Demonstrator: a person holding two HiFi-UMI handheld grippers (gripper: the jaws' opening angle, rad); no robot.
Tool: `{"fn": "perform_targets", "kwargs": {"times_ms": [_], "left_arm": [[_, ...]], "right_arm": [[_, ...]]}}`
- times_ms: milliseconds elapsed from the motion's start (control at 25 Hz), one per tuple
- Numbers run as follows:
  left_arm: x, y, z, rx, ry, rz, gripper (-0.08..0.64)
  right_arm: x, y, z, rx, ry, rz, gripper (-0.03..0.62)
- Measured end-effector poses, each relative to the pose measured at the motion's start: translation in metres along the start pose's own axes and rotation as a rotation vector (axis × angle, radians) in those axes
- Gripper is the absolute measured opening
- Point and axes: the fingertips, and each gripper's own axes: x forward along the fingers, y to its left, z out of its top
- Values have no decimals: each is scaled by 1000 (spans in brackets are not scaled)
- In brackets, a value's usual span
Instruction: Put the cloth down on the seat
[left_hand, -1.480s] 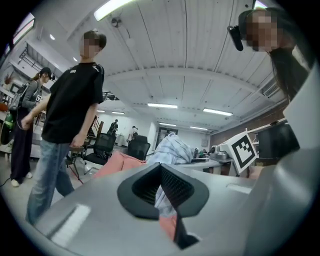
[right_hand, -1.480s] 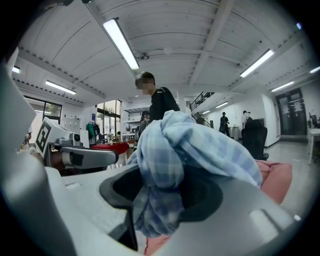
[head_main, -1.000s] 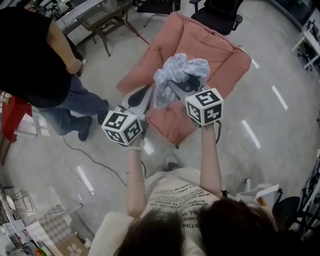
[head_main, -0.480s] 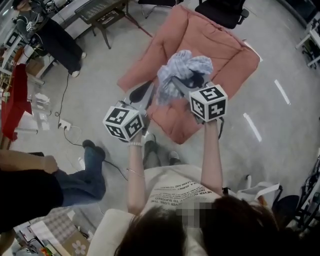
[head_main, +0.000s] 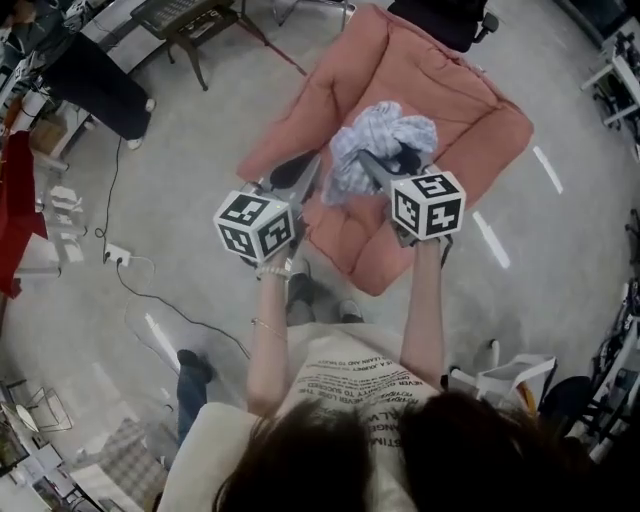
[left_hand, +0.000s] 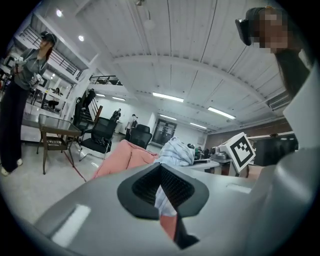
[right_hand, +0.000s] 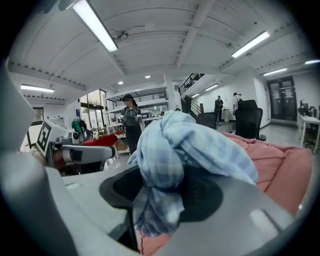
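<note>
Above the front left of the seat, a quilted pink cushion, the left gripper has its jaws together on nothing. Over the seat's middle, the right gripper clamps the cloth by its bunched knot, probably the best hold (light, limp plaid fabric, likely to slump).

bystanders, furniture and clutter around a workshop floor

a grey floor carries a small glass-topped side table at the upper left and a black office chair at the top edge. a standing person in dark trousers is near the table. a thin cable snakes from a white power strip. a red object sits at the left edge, and a dark shoe lower down. ceiling strip lights glow overhead.
</note>
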Motion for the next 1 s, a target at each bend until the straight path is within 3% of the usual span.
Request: {"fn": "perform_targets", "kwargs": {"times_ms": [280, 680, 1000], "left_arm": [[7, 53, -2, -18, 66, -91, -2], [22, 100, -10, -20, 143, -175, -2], [53, 101, -37, -92, 220, -255, -2]], "right_arm": [[52, 15, 4, 50, 22, -58, 216], [94, 4, -4, 151, 33, -139, 216], [101, -15, -35, 226, 101, -182, 216]]}}
